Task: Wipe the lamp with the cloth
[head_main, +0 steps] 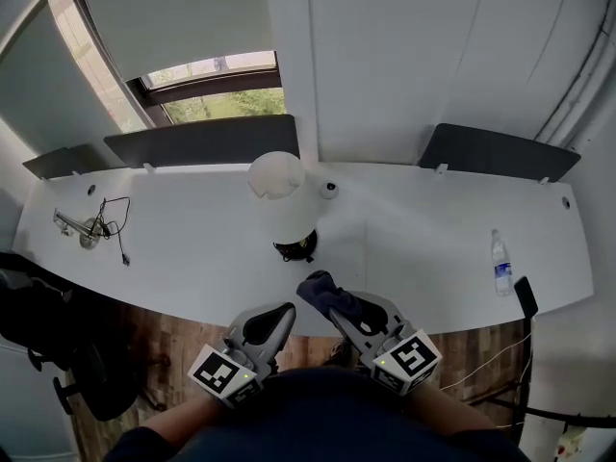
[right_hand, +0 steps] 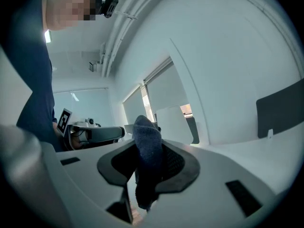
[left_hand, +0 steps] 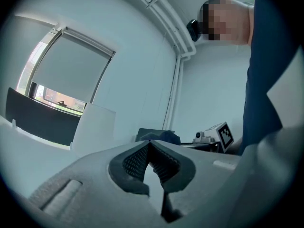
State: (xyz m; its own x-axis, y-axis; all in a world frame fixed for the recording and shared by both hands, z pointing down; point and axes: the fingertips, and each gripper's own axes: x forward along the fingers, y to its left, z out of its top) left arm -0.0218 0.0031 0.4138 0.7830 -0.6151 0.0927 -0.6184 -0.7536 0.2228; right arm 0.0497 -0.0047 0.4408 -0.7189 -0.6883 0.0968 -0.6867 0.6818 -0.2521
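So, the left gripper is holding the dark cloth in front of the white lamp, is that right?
Not quite: the right gripper holds the dark cloth, as the right gripper view shows; the left gripper is shut and empty. The white lamp does stand ahead.

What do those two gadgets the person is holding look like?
The left gripper and right gripper are pale grey moulded shells with black ridged inner faces. Each carries a white cube printed with black square markers. The person wears a dark blue top.
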